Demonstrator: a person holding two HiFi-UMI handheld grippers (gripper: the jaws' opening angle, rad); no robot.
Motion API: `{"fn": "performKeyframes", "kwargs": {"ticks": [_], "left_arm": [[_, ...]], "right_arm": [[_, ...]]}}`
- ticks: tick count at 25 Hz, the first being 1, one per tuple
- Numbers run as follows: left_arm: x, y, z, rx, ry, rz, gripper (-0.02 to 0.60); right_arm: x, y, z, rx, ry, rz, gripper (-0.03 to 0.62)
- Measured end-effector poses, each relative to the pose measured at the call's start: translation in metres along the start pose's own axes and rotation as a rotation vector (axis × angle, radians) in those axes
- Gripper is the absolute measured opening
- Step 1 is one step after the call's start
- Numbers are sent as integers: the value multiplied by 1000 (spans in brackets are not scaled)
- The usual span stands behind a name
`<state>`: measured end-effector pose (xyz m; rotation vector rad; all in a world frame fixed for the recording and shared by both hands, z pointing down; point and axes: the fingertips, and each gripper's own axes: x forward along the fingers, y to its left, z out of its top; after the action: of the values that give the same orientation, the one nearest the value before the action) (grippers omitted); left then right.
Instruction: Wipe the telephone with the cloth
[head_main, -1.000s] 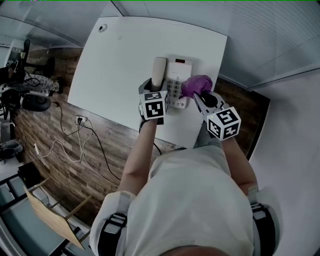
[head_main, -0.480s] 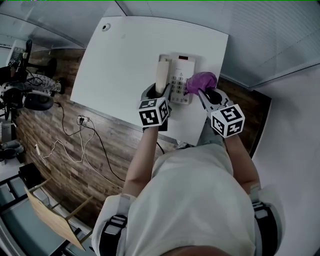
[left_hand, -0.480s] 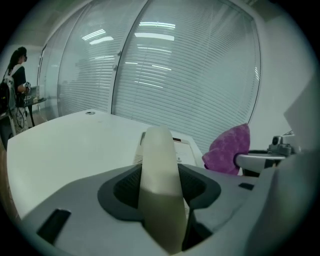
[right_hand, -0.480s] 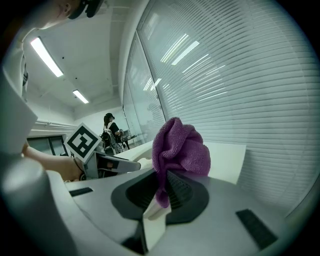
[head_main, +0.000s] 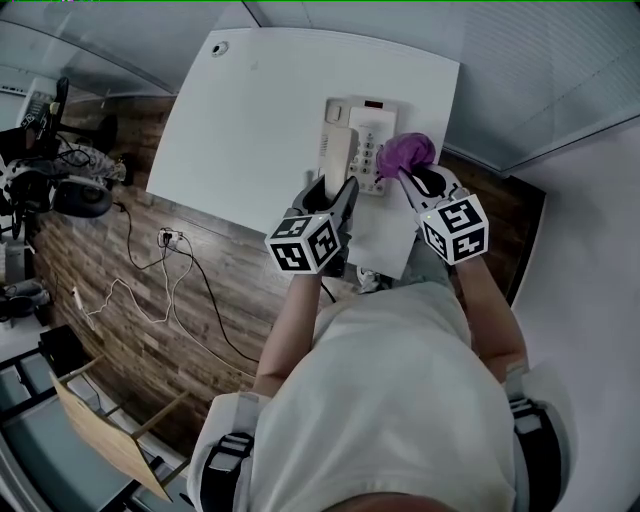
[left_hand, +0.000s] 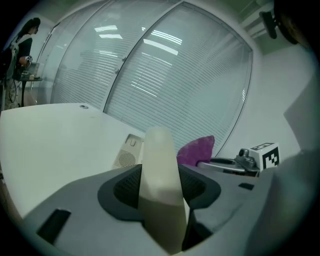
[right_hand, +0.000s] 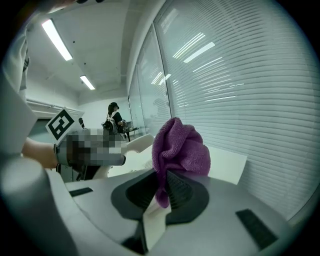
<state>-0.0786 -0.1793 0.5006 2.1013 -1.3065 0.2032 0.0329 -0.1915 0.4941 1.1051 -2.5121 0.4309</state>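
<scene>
Fingers of left gripper (head_main: 336, 192) clamping handset (head_main: 337, 155), long axis running near-far; right gripper (head_main: 412, 175) fingers pinching cloth (head_main: 405, 152), hovering at telephone (head_main: 372, 128) right edge.

Pale short-sleeved shirt (head_main: 390, 390), dark straps (head_main: 228, 452) at both shoulders. Grey left gripper (head_main: 338, 188) and right gripper (head_main: 411, 178), black ribbed pads (left_hand: 125, 186), white cubes (head_main: 303, 243) with black square markers.

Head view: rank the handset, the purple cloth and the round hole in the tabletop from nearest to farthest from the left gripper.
1. Handset: clamped between the jaws of the left gripper.
2. Purple cloth: to the right, held by the right gripper at the right edge of the telephone.
3. Round hole: at the far left corner of the table.
</scene>
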Motion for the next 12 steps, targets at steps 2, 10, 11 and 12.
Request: {"fn": "performKeyframes", "kwargs": {"ticks": [2,10,11,12], "left_arm": [[-8,-8,-1,-3,-10,-31,225],[-40,-35,-1,-22,-83,-148,225],[-43,-37,0,-30,-93,-164,225],[-46,-40,0,-39,-101,-183,225]], "right_arm": [[-1,5,3,-29,5,1,46],[0,20,6,-120,50,16,46],[1,23,7,-133,56,22,46],[2,26,7,-144,61,31,46]]}}
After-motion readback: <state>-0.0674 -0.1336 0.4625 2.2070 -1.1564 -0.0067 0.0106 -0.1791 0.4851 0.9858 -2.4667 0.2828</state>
